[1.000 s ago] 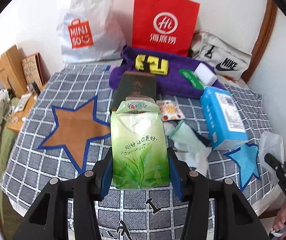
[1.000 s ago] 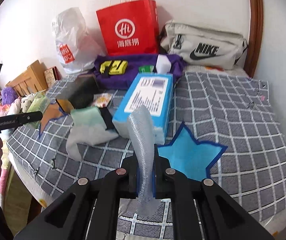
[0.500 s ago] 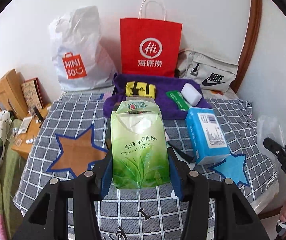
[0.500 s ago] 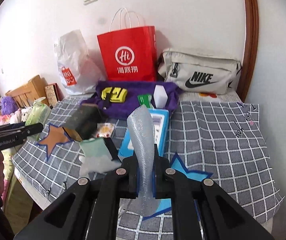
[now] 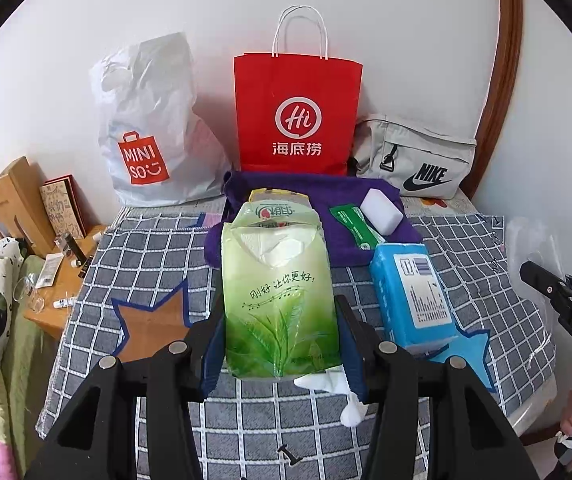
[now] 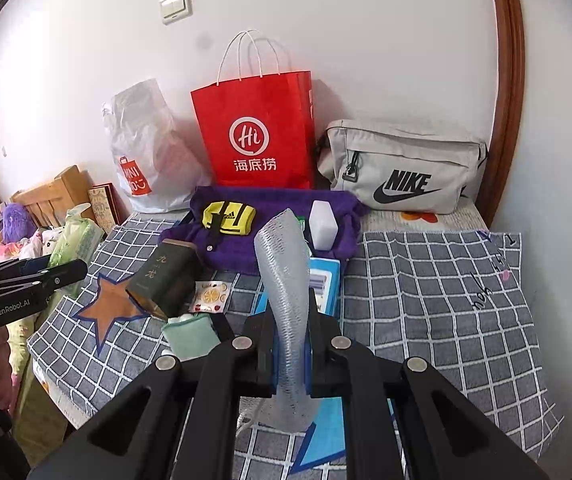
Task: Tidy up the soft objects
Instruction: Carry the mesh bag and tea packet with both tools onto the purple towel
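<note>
now left gripper (image 5: 280, 344) clamping green tissue pack (image 5: 278, 292), right gripper (image 6: 289, 354) pinching mesh strip (image 6: 286, 280)

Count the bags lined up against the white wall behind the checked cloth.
3. A white plastic Miniso bag on the left, a red paper handled bag in the middle, and a grey Nike fabric bag on the right. Others may be hidden behind them.

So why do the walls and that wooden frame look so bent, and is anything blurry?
Left wrist view: fisheye lens bows the wooden frame, corners go black; green tissue pack is sharp. Right wrist view: same bending; the clear bag in the tongs looks soft, daylight even, shadows faint.
</note>
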A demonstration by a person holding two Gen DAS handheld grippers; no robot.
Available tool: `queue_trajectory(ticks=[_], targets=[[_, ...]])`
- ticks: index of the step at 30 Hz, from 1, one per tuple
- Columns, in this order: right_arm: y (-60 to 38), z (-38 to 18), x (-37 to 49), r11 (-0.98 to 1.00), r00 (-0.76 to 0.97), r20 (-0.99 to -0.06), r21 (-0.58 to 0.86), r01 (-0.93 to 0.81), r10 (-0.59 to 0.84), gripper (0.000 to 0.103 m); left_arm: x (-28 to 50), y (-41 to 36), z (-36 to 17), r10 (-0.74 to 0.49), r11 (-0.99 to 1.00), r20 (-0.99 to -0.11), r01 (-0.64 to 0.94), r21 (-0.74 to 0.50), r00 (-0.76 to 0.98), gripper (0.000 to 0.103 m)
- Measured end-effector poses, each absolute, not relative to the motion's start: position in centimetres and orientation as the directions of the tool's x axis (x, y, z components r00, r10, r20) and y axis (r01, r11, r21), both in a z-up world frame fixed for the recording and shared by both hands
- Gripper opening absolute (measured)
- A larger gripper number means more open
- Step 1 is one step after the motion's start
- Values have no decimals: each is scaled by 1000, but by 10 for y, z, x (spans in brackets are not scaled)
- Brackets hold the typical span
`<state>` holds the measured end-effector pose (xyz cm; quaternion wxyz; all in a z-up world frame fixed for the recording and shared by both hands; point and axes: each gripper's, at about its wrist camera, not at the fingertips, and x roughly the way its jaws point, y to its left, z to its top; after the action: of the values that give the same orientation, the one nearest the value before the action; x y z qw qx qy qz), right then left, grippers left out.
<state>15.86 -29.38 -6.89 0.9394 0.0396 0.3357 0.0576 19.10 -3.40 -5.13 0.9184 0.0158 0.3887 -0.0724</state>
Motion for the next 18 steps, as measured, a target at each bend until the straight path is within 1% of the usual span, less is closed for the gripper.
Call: queue_trajectory(ticks=[18], targets=[[-290, -58, 216, 989, 778, -611, 111, -101, 149, 9, 248, -40, -53, -109, 990, -732, 142, -18, 672, 48]])
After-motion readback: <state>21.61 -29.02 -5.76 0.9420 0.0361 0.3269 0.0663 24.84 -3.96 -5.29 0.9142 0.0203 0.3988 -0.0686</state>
